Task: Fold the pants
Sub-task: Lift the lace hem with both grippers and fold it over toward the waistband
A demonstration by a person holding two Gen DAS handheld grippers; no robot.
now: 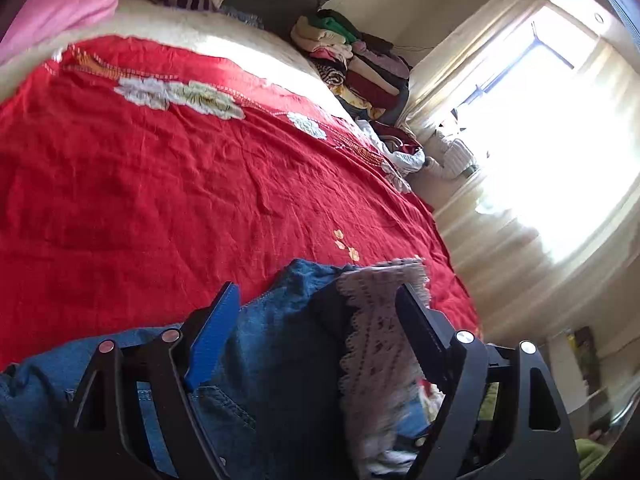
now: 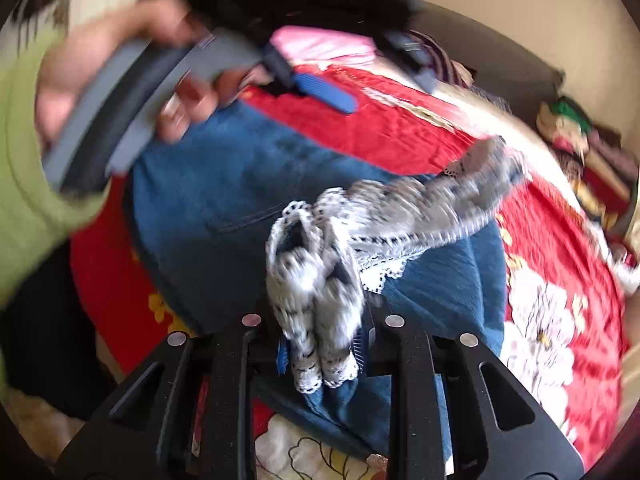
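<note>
our left gripper (image 1: 316, 304) hangs with its jaws spread wide above the pants (image 1: 256, 344), one blue pad (image 1: 214, 336) on one side and a black finger (image 1: 420, 332) on the other, and nothing pressed between them, though denim and lace lie in the gap below. our right gripper (image 2: 320, 352) has its jaws drawn close and pinches a bunched fold of the lace trim (image 2: 316, 292), the fabric squeezed between the pads and spilling out just in front. going from the largest thing down: the bed (image 1: 248, 52) fills most of both views, covered by a red bedspread (image 1: 160, 168) with pale embroidered flowers. the blue denim pants lie on that spread at its near edge, under both tools, partly folded over themselves. the grey-white lace trim runs along a dark hem of the pants and trails off toward the right in the right wrist view, blurred there. at the far side of the bed a pile of folded clothes (image 1: 352, 64) is stacked against the wall, next to a bright curtained window (image 1: 540, 128). in the right wrist view we see the hand (image 2: 120, 80) gripping the grey handle of the left tool, with a green sleeve (image 2: 24, 184) beside it.
</note>
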